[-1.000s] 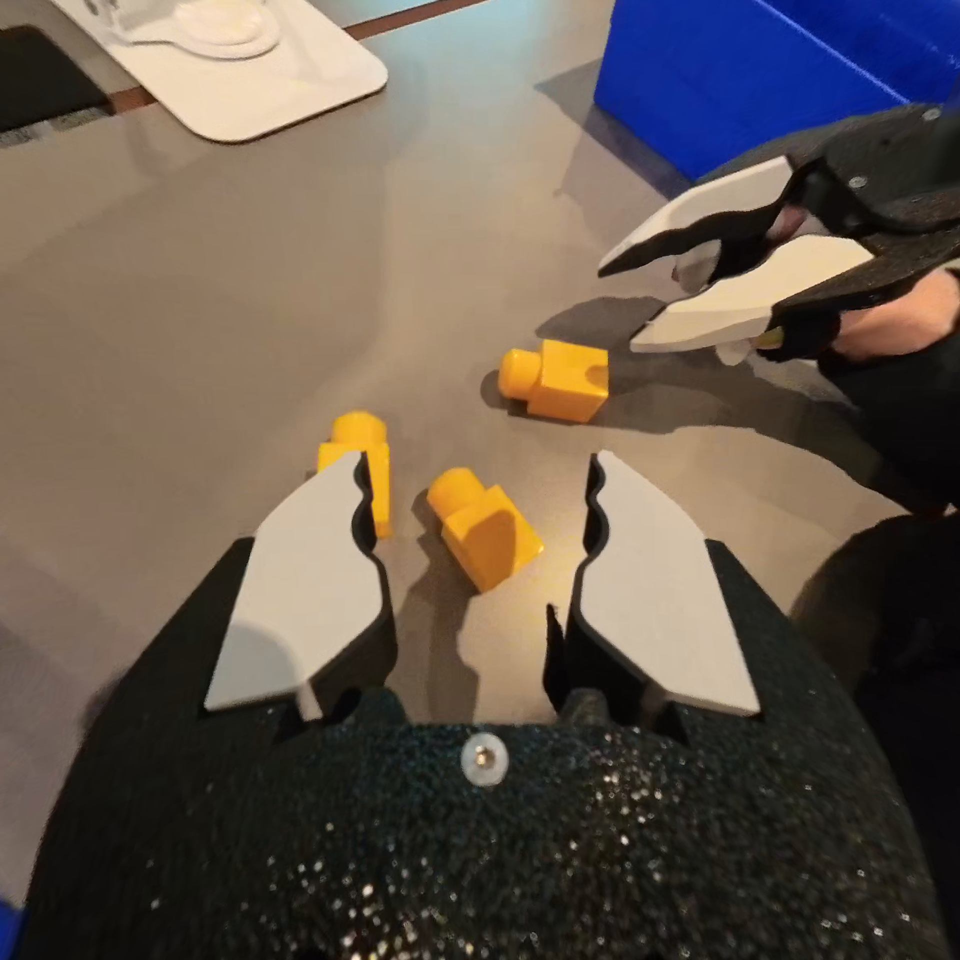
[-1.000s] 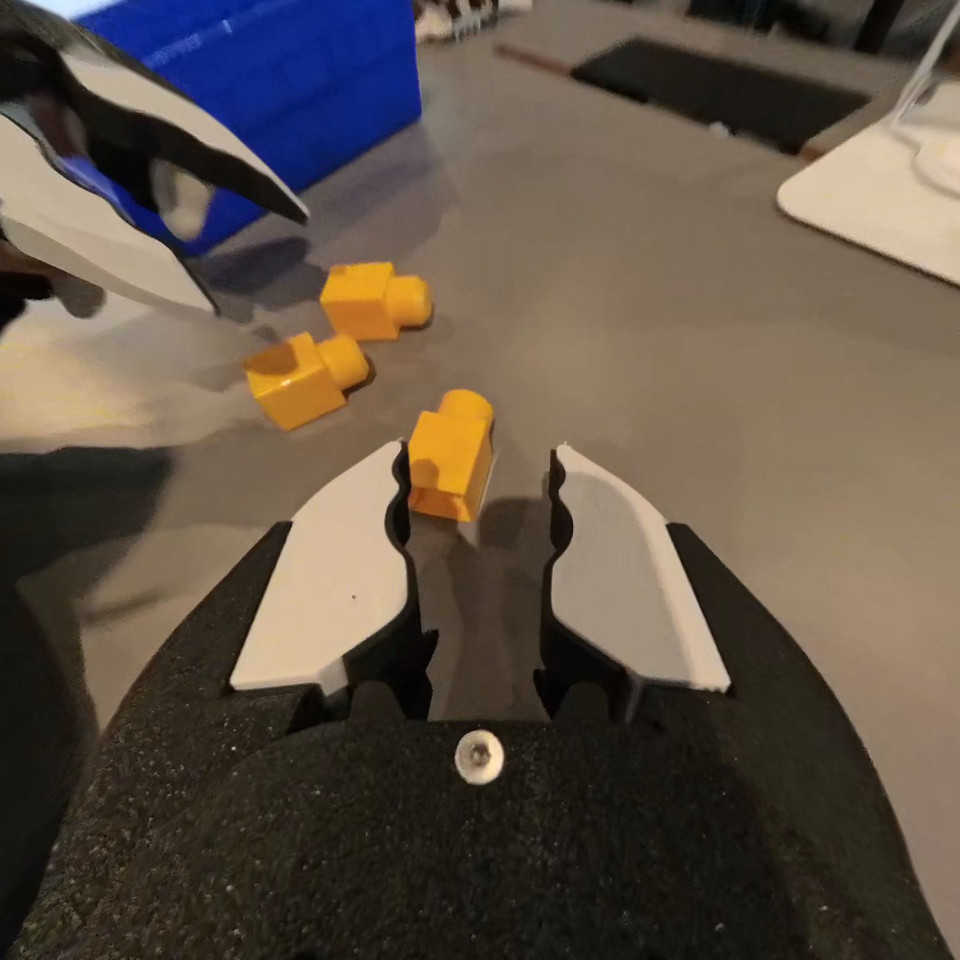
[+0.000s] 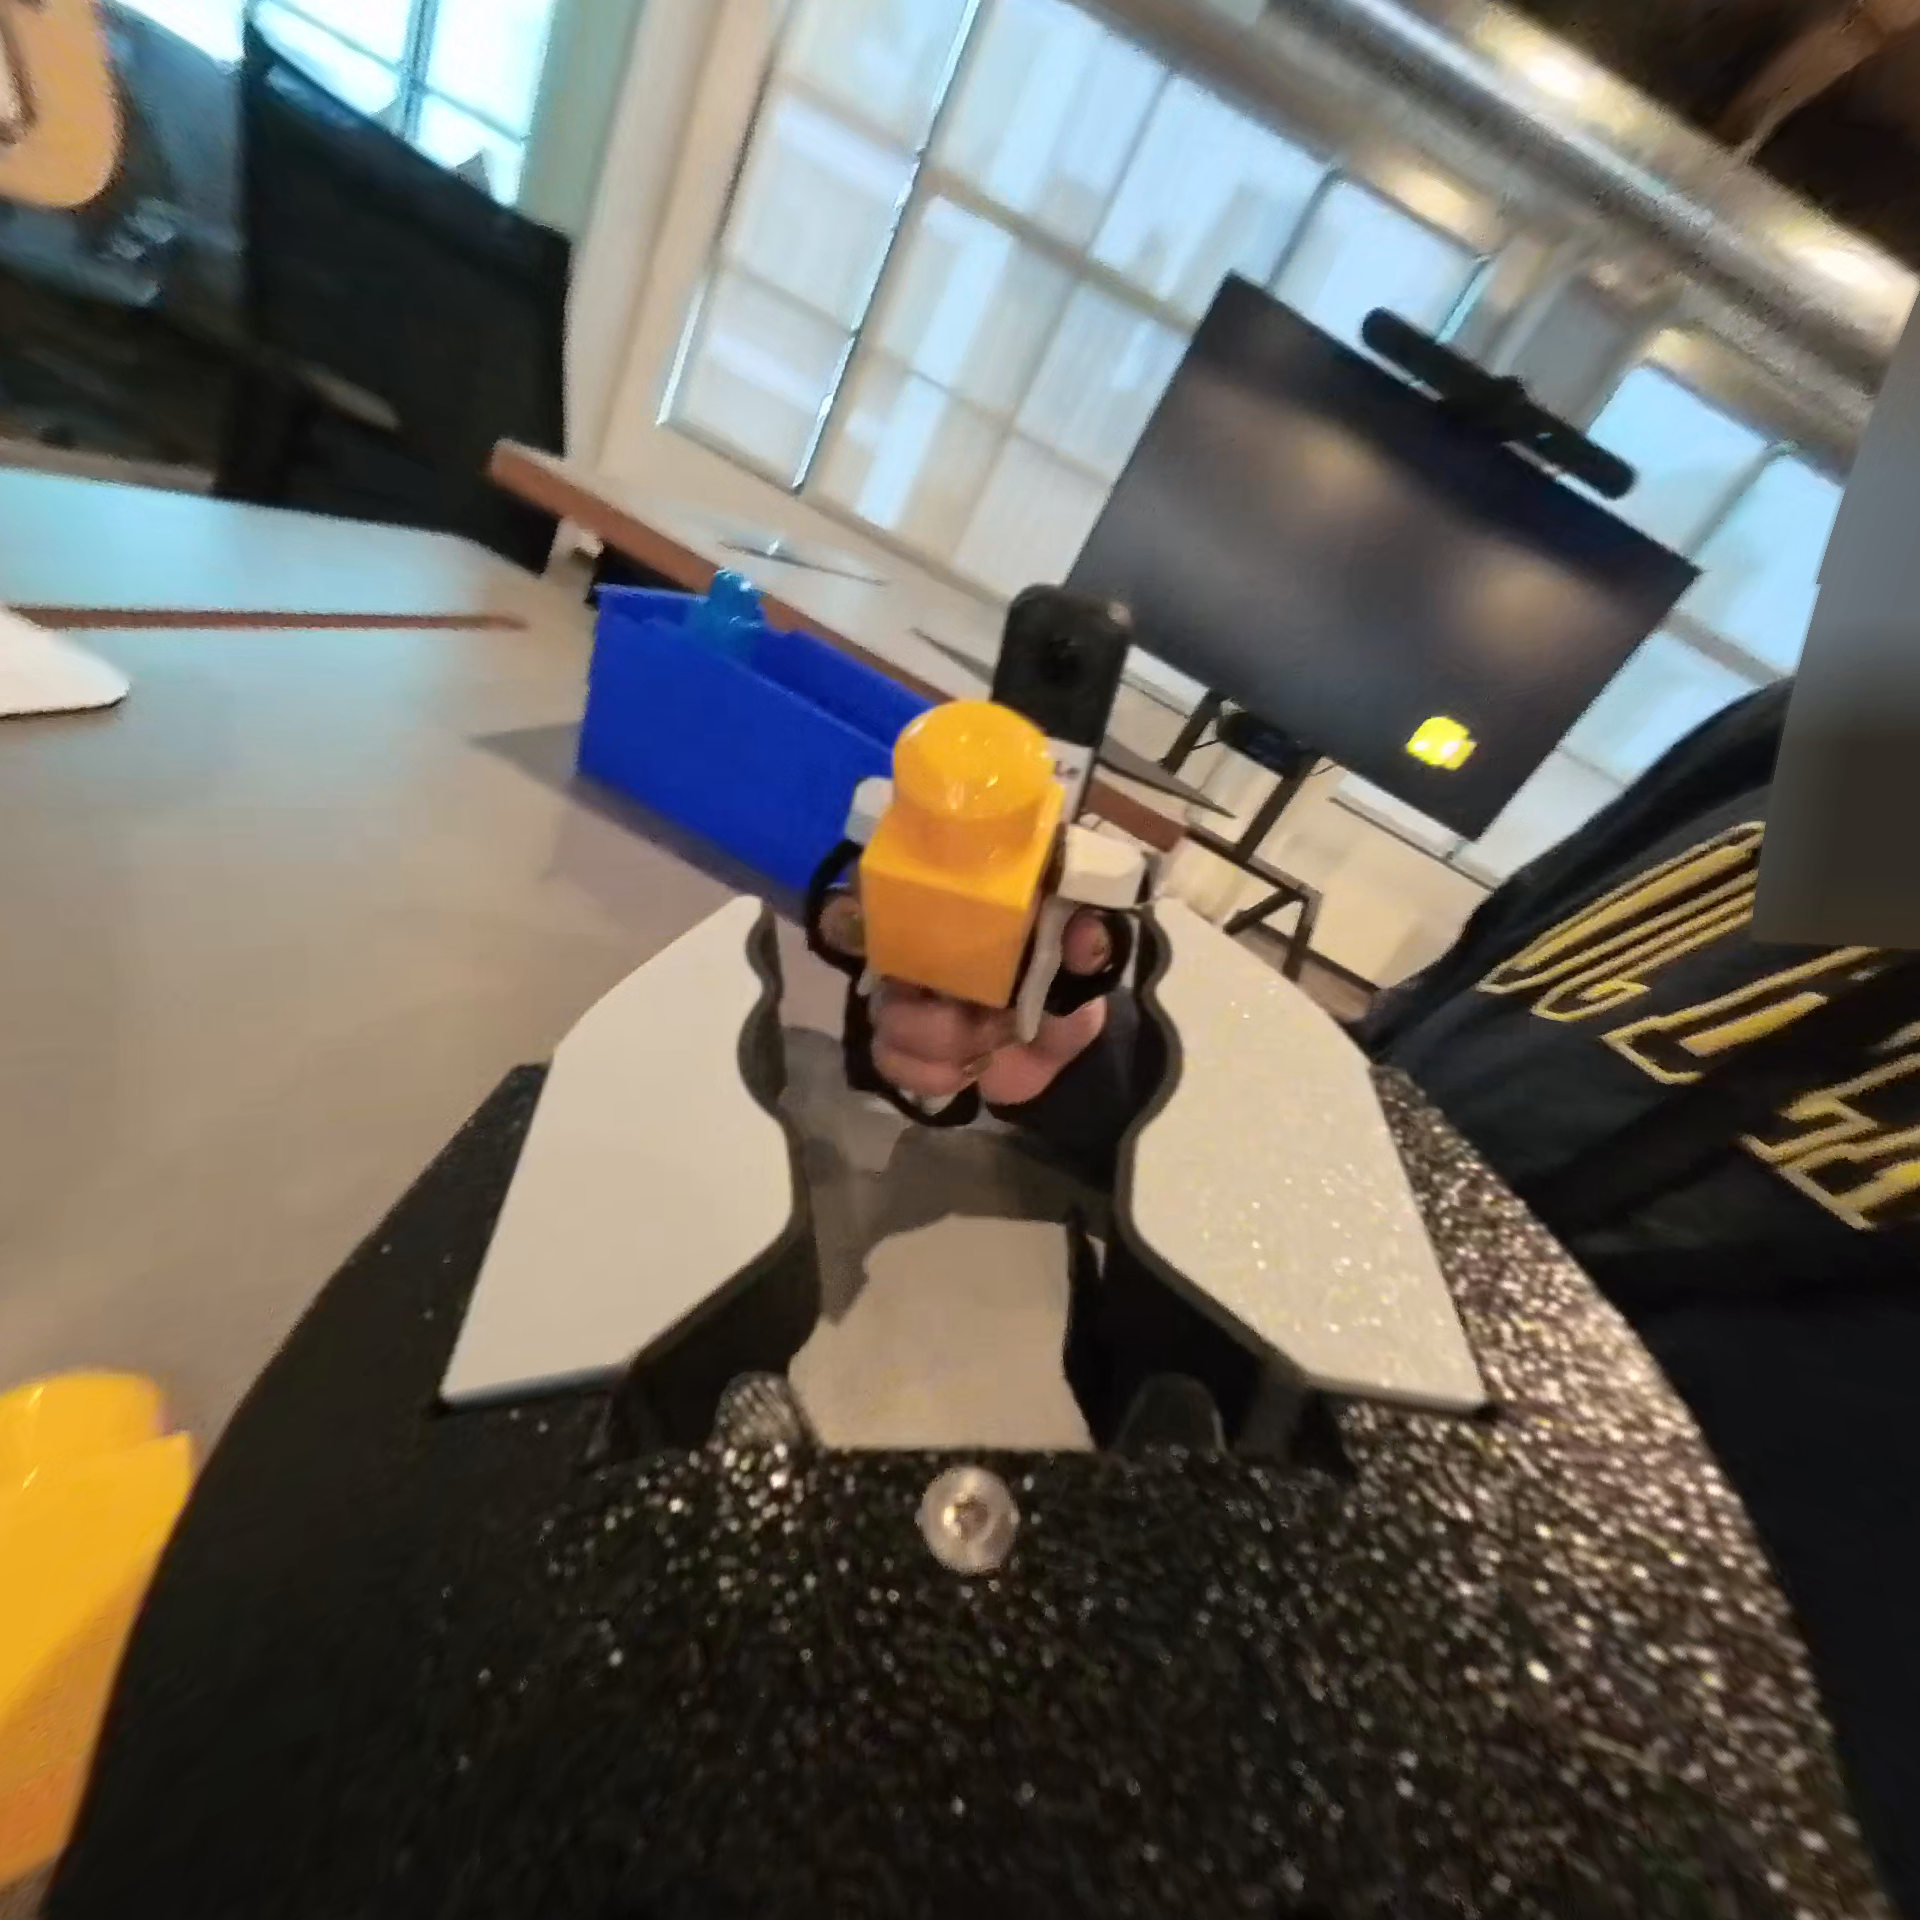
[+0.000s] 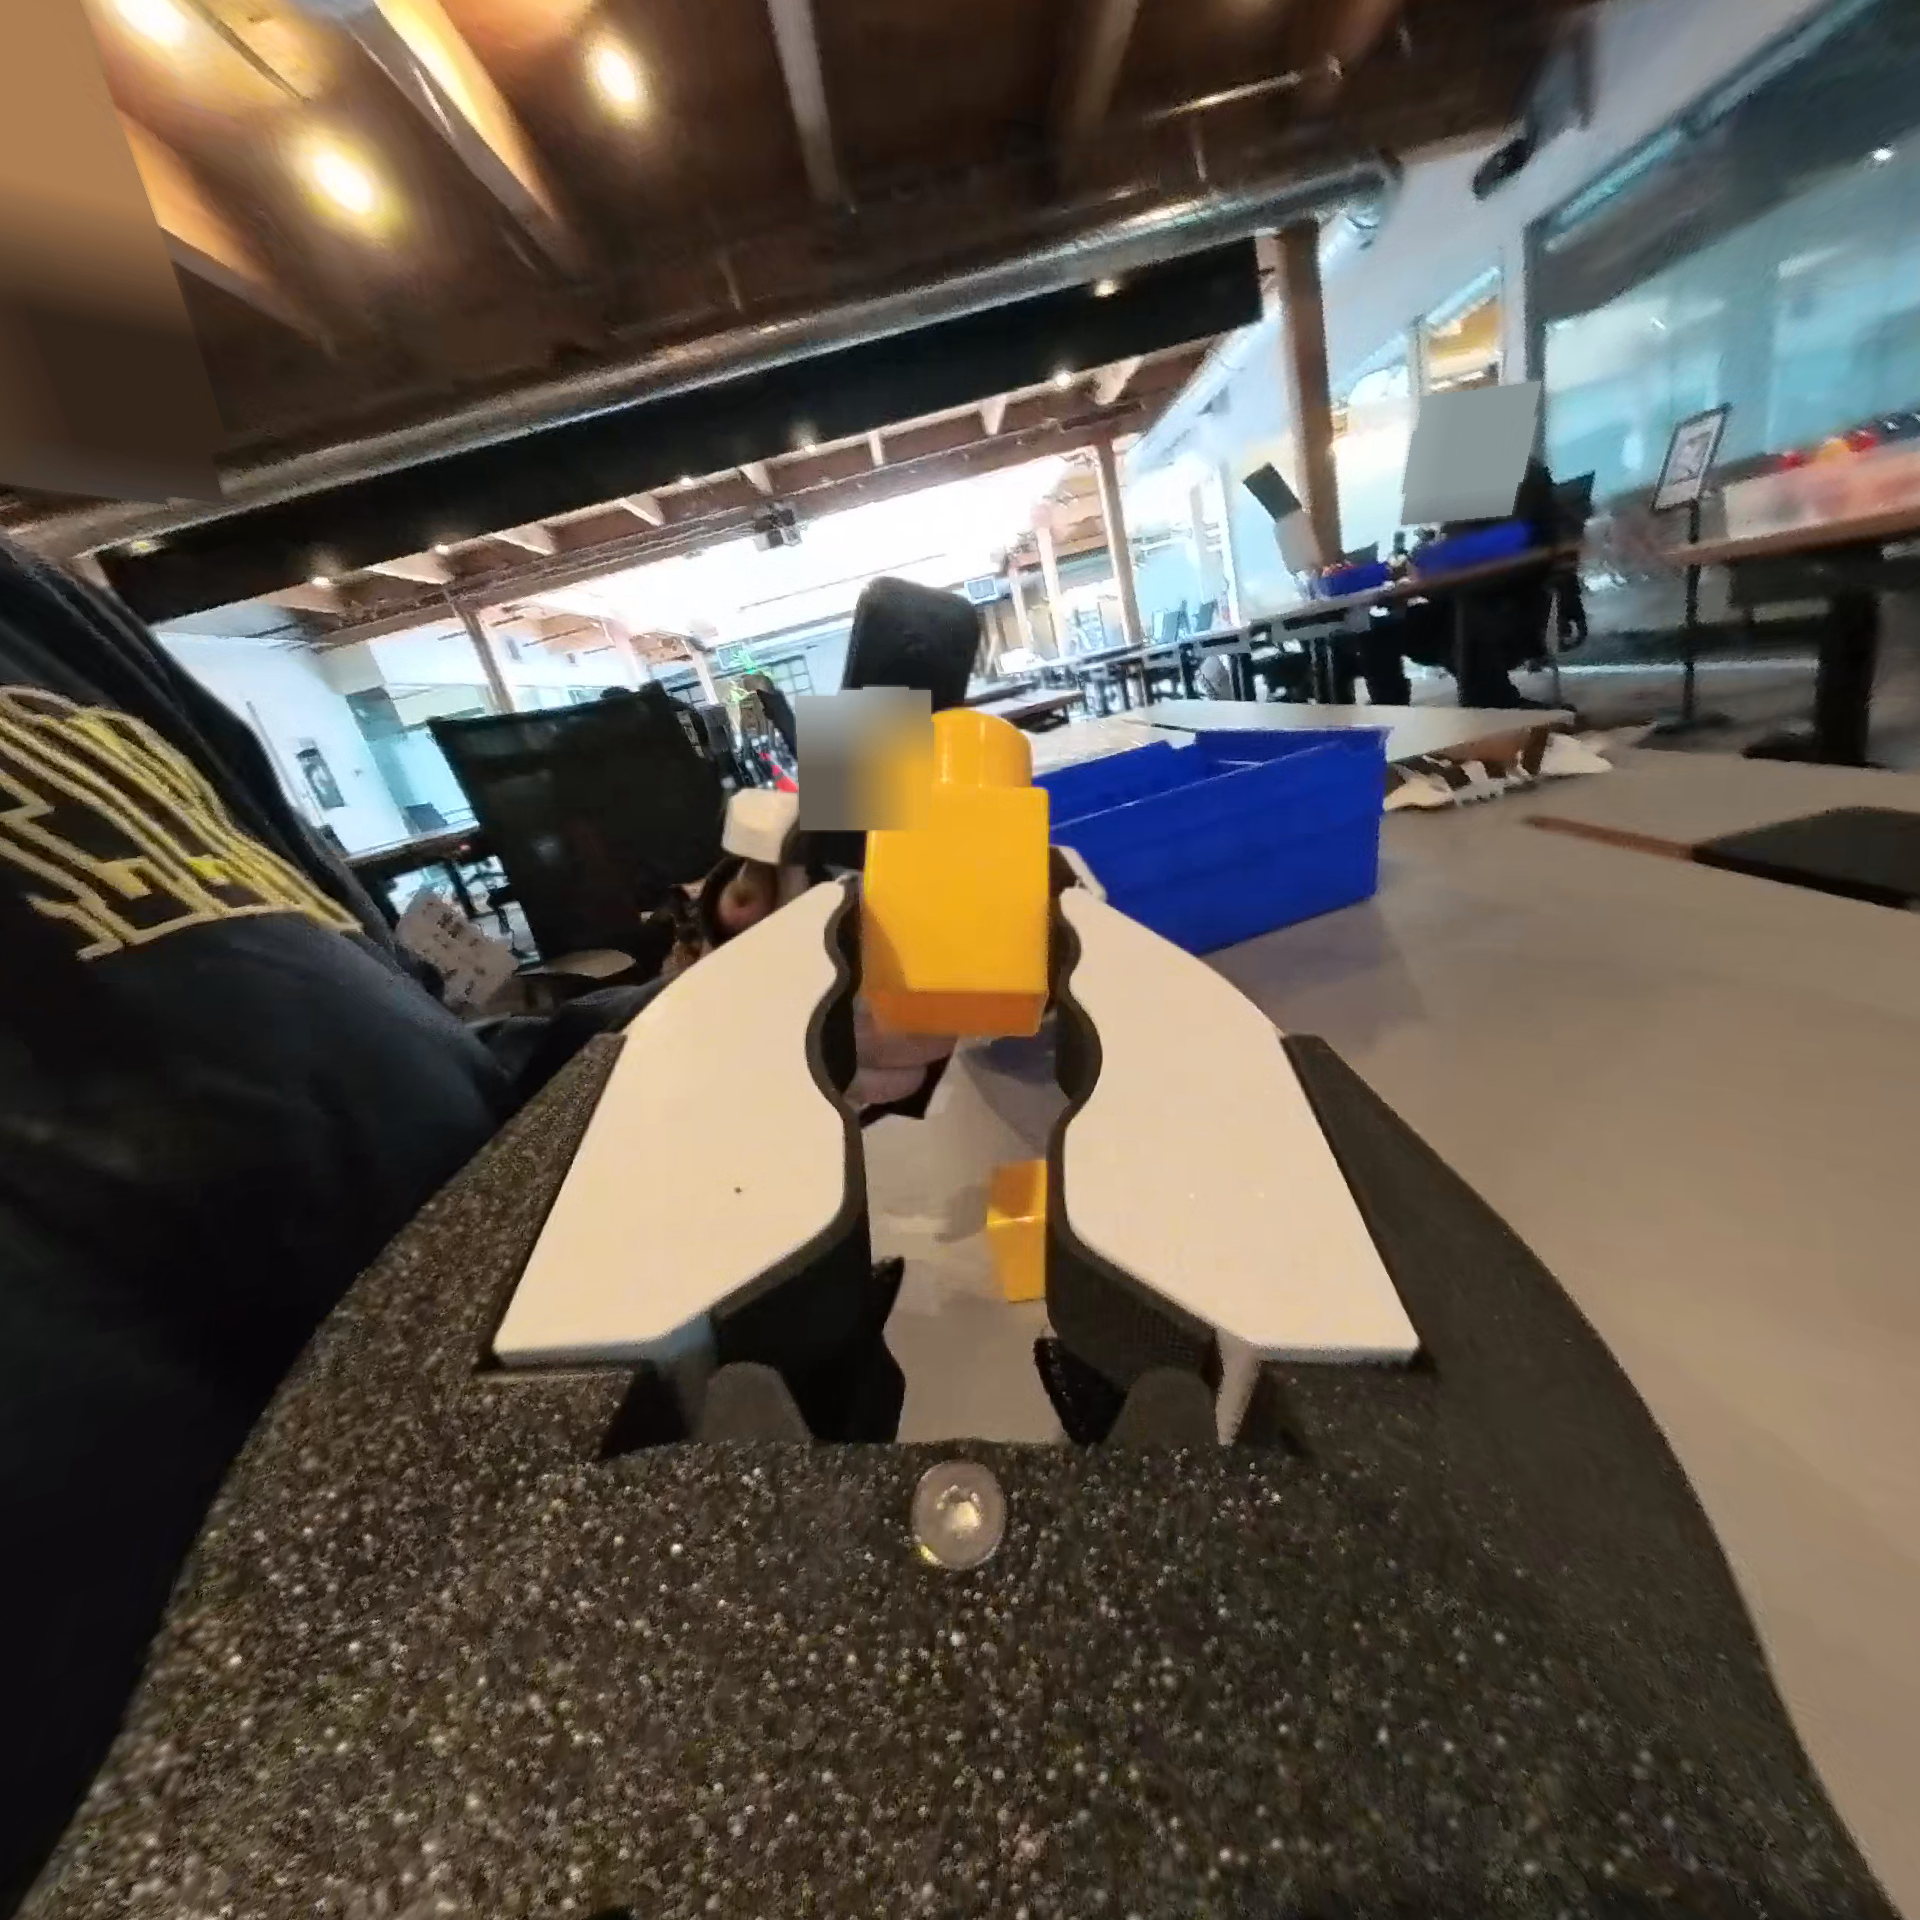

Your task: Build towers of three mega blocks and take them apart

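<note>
Yellow plastic one-stud block point(image 4: 951, 894), stud up, is now off the table and clamped at the fingertips of the right gripper point(image 4: 954, 935); a sec ago it lay loose on the grey tabletop point(image 4: 1621, 1091). Left gripper point(image 3: 961, 977) has swung up, jaws apart, empty. A 2nd yellow block point(image 4: 1018, 1226) sits below. First pick done; stacking not begun.

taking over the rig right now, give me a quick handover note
Left gripper: open, empty, facing the right one.
Right gripper: shut on a yellow plastic one-stud mega block, stud up, held above the grey table.
Another yellow block sits on the table beneath. A yellow shape at the left view's edge may be that one or a third.
Done: nothing stacked in view.
Left: build the three-block tower, then take it apart.
</note>
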`<control>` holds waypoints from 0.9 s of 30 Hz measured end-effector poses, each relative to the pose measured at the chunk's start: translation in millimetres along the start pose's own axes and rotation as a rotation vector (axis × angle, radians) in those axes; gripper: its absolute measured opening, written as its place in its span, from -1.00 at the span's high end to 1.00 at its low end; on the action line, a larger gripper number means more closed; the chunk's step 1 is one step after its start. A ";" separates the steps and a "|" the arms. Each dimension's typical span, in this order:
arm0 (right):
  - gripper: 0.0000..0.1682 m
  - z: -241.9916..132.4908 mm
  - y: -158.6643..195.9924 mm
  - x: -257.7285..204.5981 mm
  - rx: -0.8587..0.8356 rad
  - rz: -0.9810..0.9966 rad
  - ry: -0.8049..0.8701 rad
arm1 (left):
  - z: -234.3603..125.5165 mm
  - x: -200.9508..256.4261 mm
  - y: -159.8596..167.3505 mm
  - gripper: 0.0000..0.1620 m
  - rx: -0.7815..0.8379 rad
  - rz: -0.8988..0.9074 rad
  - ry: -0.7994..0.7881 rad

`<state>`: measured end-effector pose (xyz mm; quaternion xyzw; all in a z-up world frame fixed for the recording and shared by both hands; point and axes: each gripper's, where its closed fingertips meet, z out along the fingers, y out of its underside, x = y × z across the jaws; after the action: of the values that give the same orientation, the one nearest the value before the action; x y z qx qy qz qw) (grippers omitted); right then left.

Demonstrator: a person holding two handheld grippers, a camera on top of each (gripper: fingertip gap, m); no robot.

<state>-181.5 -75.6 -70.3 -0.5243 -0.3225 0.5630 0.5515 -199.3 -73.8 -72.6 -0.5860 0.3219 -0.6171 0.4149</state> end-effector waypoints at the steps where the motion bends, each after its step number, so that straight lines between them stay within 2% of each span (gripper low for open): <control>1: 0.60 0.2 1.0 -2.0 0.004 -0.016 -0.012 | 1.3 3.1 -0.6 0.25 0.005 0.010 0.029; 6: 0.60 -0.4 4.7 -13.4 -0.002 -0.091 -0.070 | 12.4 12.4 13.2 0.55 -0.073 0.074 0.078; 10: 0.58 -5.2 9.3 -16.8 -0.034 -0.130 -0.078 | 13.2 14.6 18.3 0.56 -0.092 0.115 0.058; 13: 0.43 -17.5 13.8 -2.6 -0.094 -0.159 0.013 | -7.9 13.7 25.4 0.56 -0.147 0.151 -0.044; 17: 0.42 -25.0 32.2 22.5 -0.278 -0.125 0.132 | -67.1 -9.4 53.0 0.57 -0.346 0.245 -0.373; 19: 0.41 -14.5 47.6 25.7 -0.400 -0.109 0.118 | -90.3 -17.1 69.8 0.57 -0.454 0.265 -0.478; 23: 0.44 10.9 90.2 34.0 -0.723 -0.066 0.103 | -111.2 -30.1 95.7 0.57 -0.597 0.271 -0.559; 27: 0.45 29.8 107.1 41.7 -0.798 0.184 0.129 | -109.5 -36.0 103.4 0.57 -0.598 0.245 -0.551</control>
<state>-233.4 -48.8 -173.7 -0.7577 -0.4320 0.4070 0.2715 -295.0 -98.0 -192.0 -0.7809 0.4312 -0.2630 0.3676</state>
